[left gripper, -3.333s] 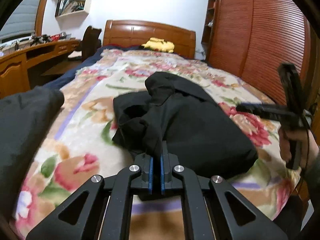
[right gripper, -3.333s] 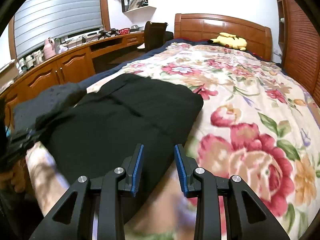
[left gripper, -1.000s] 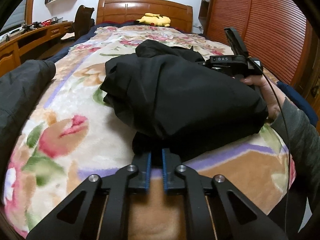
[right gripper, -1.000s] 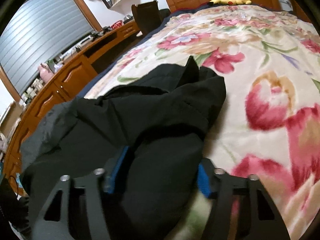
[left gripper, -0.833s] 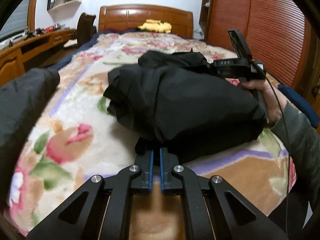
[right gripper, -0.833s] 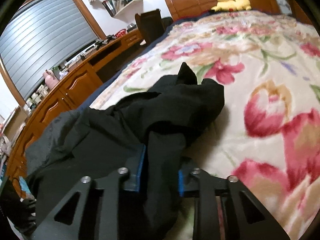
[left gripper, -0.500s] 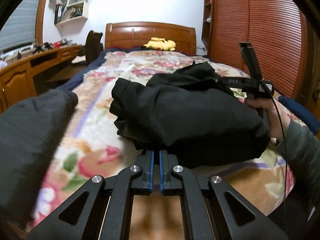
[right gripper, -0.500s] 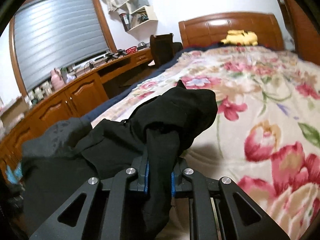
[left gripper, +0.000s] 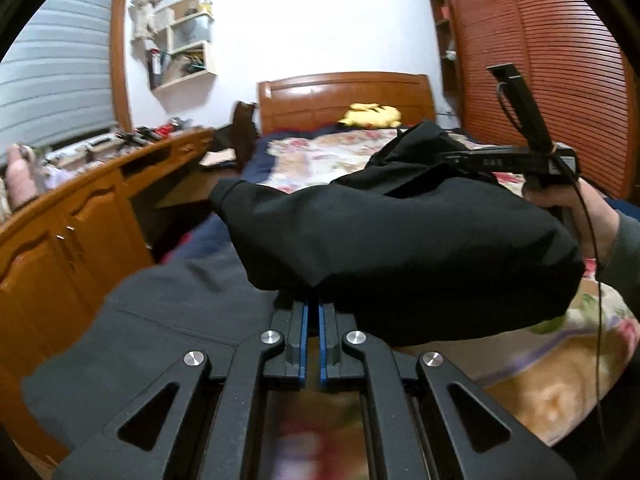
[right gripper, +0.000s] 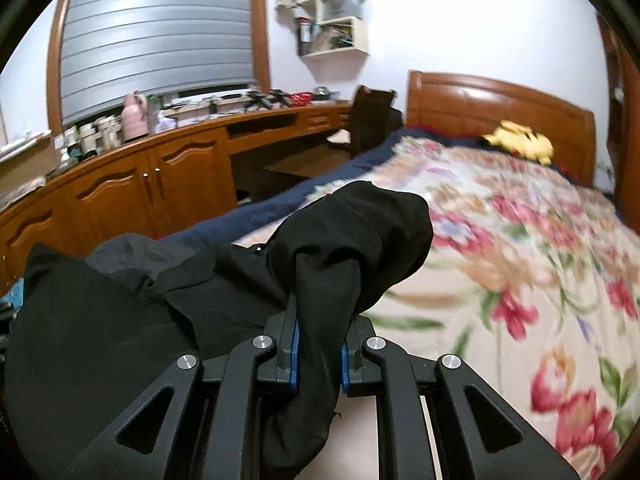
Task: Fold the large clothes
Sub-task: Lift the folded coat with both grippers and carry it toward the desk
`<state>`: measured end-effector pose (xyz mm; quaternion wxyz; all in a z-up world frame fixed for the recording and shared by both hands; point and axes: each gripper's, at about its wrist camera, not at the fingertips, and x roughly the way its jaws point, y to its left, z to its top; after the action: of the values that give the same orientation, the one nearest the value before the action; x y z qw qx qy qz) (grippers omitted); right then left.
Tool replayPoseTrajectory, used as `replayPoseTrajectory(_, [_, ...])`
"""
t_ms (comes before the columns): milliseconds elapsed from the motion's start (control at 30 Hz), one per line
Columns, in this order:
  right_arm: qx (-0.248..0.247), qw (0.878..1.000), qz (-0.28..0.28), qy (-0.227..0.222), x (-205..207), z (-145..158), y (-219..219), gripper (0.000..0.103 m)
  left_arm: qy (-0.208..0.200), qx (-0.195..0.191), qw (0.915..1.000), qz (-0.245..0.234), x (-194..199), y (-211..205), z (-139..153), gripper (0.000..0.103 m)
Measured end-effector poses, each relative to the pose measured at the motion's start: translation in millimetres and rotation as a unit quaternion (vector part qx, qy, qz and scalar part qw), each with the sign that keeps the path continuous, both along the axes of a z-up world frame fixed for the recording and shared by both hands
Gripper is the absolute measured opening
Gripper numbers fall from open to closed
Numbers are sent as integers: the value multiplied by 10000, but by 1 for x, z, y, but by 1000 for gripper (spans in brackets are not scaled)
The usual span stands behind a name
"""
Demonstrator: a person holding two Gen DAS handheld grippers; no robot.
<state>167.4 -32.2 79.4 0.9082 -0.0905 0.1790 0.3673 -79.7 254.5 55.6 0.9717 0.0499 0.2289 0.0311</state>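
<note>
- Two grippers hold one black garment [left gripper: 400, 236] between them, lifted clear of the floral blanket [right gripper: 520, 248] on the bed.
- My left gripper [left gripper: 311, 312] has its blue-lined jaws drawn almost together, pinching a thin edge of the garment where the cloth meets the fingertips; the bulk of the fabric bulges above and to the right of it.
- My right gripper [right gripper: 319, 320] is clamped on a thick bunched fold of the same garment, the cloth filling the gap between its blue pads [right gripper: 295, 354] and hanging down below them.
- In the left wrist view I see the right gripper [left gripper: 452, 156] from the side at the far right of the garment, with the hand [left gripper: 576, 212] wrapped round its handle and a grey sleeve [left gripper: 628, 252] behind.
- A second dark grey garment [left gripper: 160, 328] lies low on the near left, below the lifted one.
- A yellow plush toy [right gripper: 520, 140] sits at the far end of the bed against the wooden headboard [right gripper: 480, 100].
- Wooden cabinets [right gripper: 132, 184] run along the left wall under a shuttered window [right gripper: 160, 32], and a louvred wardrobe [left gripper: 560, 60] stands on the right.
</note>
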Motion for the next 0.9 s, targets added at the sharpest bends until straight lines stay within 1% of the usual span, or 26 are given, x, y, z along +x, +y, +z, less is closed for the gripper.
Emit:
replayPoseTrajectory(100, [113,9997,-46,-191,-4,8,41,14,-103,134,9994,309,-5,35,7,5])
replayPoseTrajectory(233, [186,9991,149,-350,-16,10,96,14,-198,279,9962,797,-19,79,10,5])
replayPoseTrajectory(267, [214,9987,203,-408,-19,11,108,14,-240,290,9955,872,-22,84,12,5])
replayPoseTrajectory(333, [397,9971,286,-583,-27,15,131,14,-384,406,9926,1081,-35,97,17,5])
replayPoseTrajectory(400, [547,9956,423,-628,-32,17,150,14,-535,441,9887,1328,-49,111,22,5])
replayPoseTrajectory(500, [614,9932,658,-744,-45,13,179,14,-517,559,9824,1706,-63,134,21,5])
replayPoseTrajectory(567, [621,9914,888,-735,-50,1,195,14,-341,568,9786,1946,-67,148,8,5])
replayPoseTrajectory(633, [401,9927,1017,-508,-40,-19,214,15,113,396,9774,2073,-70,168,-21,5])
replayPoseTrajectory(700, [38,9937,1091,-250,-33,-45,233,17,358,239,9765,2112,-71,177,-42,5])
replayPoseTrajectory(767, [-324,9931,1123,-108,-27,-70,244,18,438,256,9736,2226,-78,174,-59,5])
replayPoseTrajectory(800, [-459,9928,1102,-137,-26,-78,246,20,413,235,9735,2236,-83,169,-64,5])
replayPoseTrajectory(833, [-518,9926,1083,-175,-23,-83,246,21,379,223,9732,2256,-86,164,-65,5])
replayPoseTrajectory(867, [-550,9925,1077,-178,-20,-87,243,24,357,208,9727,2282,-88,160,-66,5])
replayPoseTrajectory(900, [-586,9919,1118,-117,-15,-88,240,28,344,189,9720,2315,-91,155,-66,8])
